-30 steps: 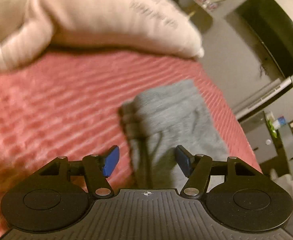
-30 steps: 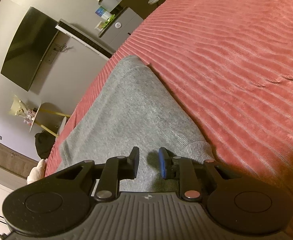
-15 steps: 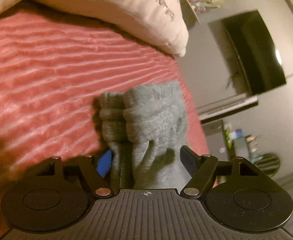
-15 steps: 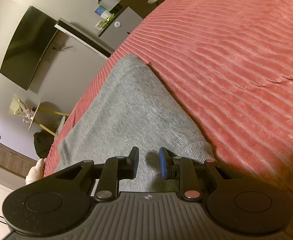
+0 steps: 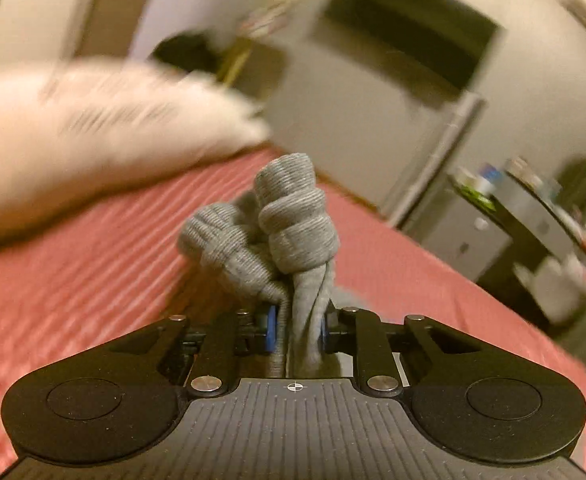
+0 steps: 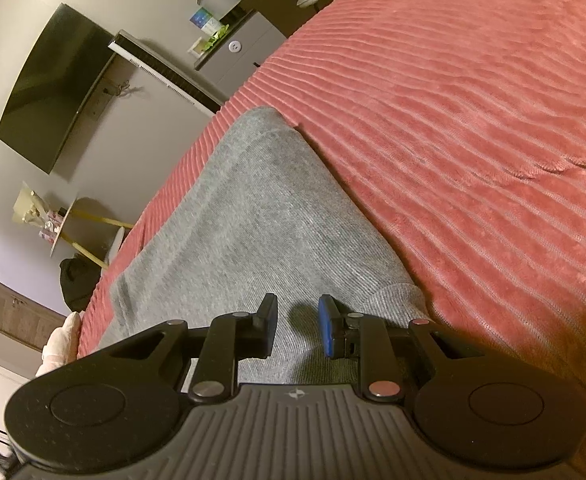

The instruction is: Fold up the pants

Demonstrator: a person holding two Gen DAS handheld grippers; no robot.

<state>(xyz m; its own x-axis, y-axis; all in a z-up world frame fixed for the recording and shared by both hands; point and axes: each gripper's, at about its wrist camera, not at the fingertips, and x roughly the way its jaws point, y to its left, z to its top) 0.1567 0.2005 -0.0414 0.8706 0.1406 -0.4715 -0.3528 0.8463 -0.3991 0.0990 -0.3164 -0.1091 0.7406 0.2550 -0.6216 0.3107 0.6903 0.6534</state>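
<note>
Left gripper (image 5: 296, 326) fingers just closed, pinching bunched grey pants (image 5: 293, 236), right gripper (image 6: 297, 326) fingers narrowly parted, empty, over pants on red bedspread (image 6: 473, 120)

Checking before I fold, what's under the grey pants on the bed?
The pants lie on a red ribbed blanket, seen all around them. Anything beneath the cloth itself is covered.

Grey pants (image 6: 253, 216) and a pale pillow (image 5: 93, 132) lie on the red ribbed bedspread (image 6: 473, 120).
</note>
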